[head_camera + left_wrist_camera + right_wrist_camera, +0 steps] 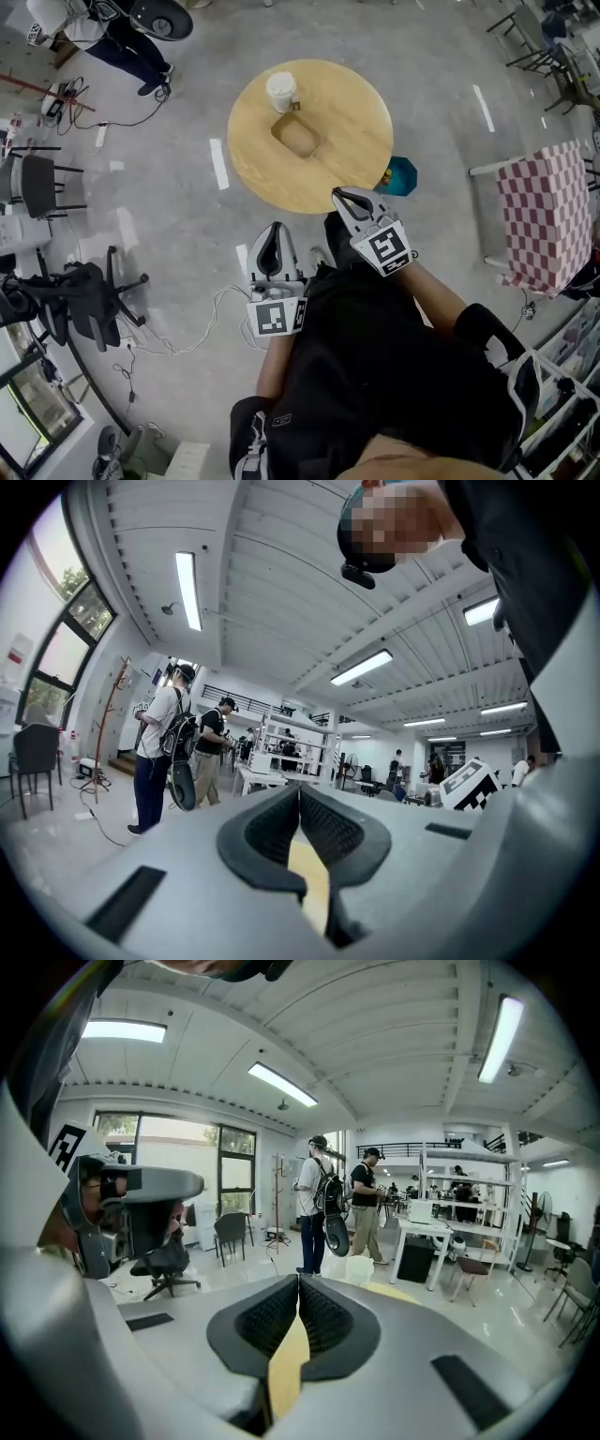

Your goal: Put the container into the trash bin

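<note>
Container (296, 137), an open brown paper tray, lies near the middle of the round bench (356, 103), with a lidded cup (281, 91) at its 11 o'clock. It looks light, thin-walled and crushable, so pinch one rim wall gently. The left hand-held gripper (273, 230) and right hand-held gripper (339, 195) are both clenched and empty. Trash bin (401, 175) stands at the bench's 4 o'clock.

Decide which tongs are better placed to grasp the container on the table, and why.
Right. The right tongs sit at the table edge, nearer the container and the teal bin; the left tongs hang further back over the floor. Both are shut.
</note>
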`<state>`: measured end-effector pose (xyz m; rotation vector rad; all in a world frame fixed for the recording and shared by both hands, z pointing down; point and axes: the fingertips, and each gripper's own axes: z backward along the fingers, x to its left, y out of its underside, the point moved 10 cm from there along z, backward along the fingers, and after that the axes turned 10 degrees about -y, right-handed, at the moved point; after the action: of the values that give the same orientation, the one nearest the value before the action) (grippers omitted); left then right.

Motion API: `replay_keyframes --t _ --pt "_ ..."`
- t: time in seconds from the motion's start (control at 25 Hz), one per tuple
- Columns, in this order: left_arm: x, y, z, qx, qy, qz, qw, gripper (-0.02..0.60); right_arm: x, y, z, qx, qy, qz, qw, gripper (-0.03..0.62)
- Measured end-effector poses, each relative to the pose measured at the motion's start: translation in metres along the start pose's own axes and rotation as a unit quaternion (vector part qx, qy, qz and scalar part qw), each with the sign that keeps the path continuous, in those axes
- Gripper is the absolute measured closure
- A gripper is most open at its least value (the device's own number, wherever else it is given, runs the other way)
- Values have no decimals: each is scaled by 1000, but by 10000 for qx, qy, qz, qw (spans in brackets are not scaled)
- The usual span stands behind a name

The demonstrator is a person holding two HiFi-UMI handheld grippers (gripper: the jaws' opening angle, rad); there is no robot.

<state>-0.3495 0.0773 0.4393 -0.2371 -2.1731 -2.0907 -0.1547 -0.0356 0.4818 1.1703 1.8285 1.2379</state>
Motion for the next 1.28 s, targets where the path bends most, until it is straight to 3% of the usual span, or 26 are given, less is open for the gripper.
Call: replay_keyframes --t 0.36,0.52,0.64,0.88,1.12,1.28 --pt "12 7 -71 341 -281 66 9990 569 -67 23 -70 1044 -550 226 9928 565" --pt "14 9 -100 521 -459 117 9975 569 -93 41 -103 1725 -888 464 9799 563" --pt "15 12 -121 578 -535 138 9968 569 -110 58 -129 2241 -1225 830 9633 562" --pt "17 16 -149 604 -757 144 9952 569 -130 99 -176 3123 -1815 1651 9178 556" --pt "12 21 -167 681 -924 198 9932 569 -134 147 -212 3809 -2307 2848 8489 524" --pt "11 24 -173 724 -1026 212 9919 569 -138 170 -225 4100 -2344 3708 7997 479"
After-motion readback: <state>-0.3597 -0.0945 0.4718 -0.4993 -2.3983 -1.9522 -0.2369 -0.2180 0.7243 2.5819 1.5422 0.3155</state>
